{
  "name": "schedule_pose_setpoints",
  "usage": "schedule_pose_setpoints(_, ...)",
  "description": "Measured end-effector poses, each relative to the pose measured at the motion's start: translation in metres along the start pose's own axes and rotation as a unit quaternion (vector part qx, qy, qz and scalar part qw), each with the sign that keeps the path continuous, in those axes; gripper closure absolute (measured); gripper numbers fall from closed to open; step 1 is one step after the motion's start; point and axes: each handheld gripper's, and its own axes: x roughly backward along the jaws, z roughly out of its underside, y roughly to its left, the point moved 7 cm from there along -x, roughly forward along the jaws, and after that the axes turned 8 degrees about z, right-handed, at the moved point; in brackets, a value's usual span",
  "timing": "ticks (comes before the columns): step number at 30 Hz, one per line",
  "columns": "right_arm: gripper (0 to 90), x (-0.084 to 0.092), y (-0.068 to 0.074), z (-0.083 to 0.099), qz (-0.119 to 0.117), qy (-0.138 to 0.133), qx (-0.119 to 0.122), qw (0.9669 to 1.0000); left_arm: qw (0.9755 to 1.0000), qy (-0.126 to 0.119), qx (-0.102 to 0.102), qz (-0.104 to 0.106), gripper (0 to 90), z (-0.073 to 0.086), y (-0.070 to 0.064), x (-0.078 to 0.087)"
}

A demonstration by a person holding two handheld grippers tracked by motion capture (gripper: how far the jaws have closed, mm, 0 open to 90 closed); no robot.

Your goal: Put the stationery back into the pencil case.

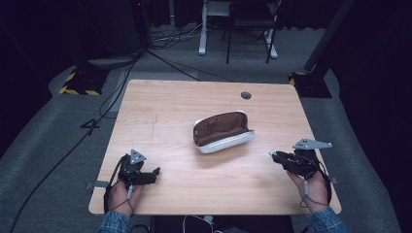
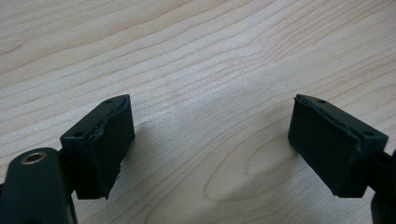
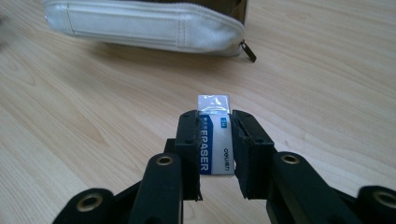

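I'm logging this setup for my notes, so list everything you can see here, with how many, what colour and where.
Pencil case: one, white outside, brown lining, unzipped and open, table centre.
Eraser: one, white with blue printed sleeve, clamped between the right gripper's jaws.
Table: one, light wood, with a round cable hole near the far edge.
Cables: several, dark, on the grey floor beyond and left of the table.
Chair: one, dark, beyond the table.
Left gripper: one, black, near left, jaws apart, holding nothing.
Right gripper: one, black, near right.
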Motion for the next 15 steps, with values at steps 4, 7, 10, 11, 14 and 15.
schedule_pose_setpoints(4, 73.3, -0.001, 0.001, -0.011, -0.005, -0.007, 0.008, 0.9999, 1.0, 0.0, 0.001, 0.001, 14.8, 0.0, 0.0, 0.0)
schedule_pose_setpoints(7, 73.4, -0.003, 0.002, -0.023, -0.001, -0.014, 0.014, 0.9998, 1.0, 0.001, 0.0, 0.001, 14.8, 0.0, 0.0, 0.0)
schedule_pose_setpoints(10, 73.4, -0.006, 0.004, -0.032, -0.002, -0.017, 0.022, 0.9996, 1.0, 0.0, 0.0, 0.001, 14.8, 0.0, 0.0, 0.0)
schedule_pose_setpoints(11, 73.4, -0.006, 0.004, -0.034, -0.003, -0.016, 0.027, 0.9995, 1.0, 0.0, 0.0, 0.001, 14.8, 0.0, 0.0, 0.0)
schedule_pose_setpoints(14, 73.4, -0.01, 0.007, -0.043, -0.009, -0.02, 0.033, 0.9992, 1.0, 0.0, 0.001, 0.001, 14.8, 0.001, 0.0, 0.001)
schedule_pose_setpoints(15, 73.4, -0.012, 0.007, -0.046, -0.009, -0.02, 0.035, 0.9991, 1.0, 0.0, 0.003, 0.0, 14.8, 0.001, 0.0, 0.001)
